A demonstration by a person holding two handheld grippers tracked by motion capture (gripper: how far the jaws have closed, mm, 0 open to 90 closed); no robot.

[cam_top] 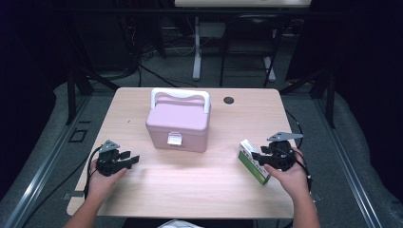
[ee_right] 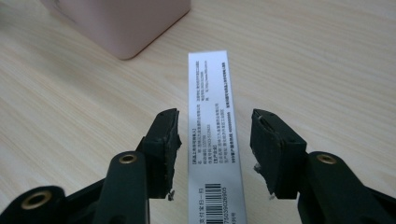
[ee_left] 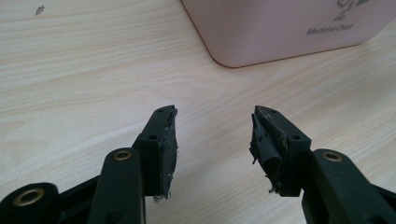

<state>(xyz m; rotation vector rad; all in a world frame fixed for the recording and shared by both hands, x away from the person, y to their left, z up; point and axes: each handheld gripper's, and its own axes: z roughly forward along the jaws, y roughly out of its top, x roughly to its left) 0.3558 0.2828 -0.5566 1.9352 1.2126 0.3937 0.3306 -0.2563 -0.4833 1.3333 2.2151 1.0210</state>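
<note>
Because the right tongs [ee_right: 215,128] straddle the upright medicine box [ee_right: 212,140] with jaws wide, pads clear of its sides, nothing is gripped yet. The box stands on the counter [cam_top: 190,175] right of the closed pink chest [cam_top: 178,121], probably bound for it. The left tongs [ee_left: 214,128] wait open and empty.

medicine chest [cam_top: 178,124]: pale pink, white handle, silvery latch
small carton [cam_top: 252,161]: green and white, black print, barcode
table [cam_top: 190,185]: light wood grain
grippers [cam_top: 119,160]: black
</note>
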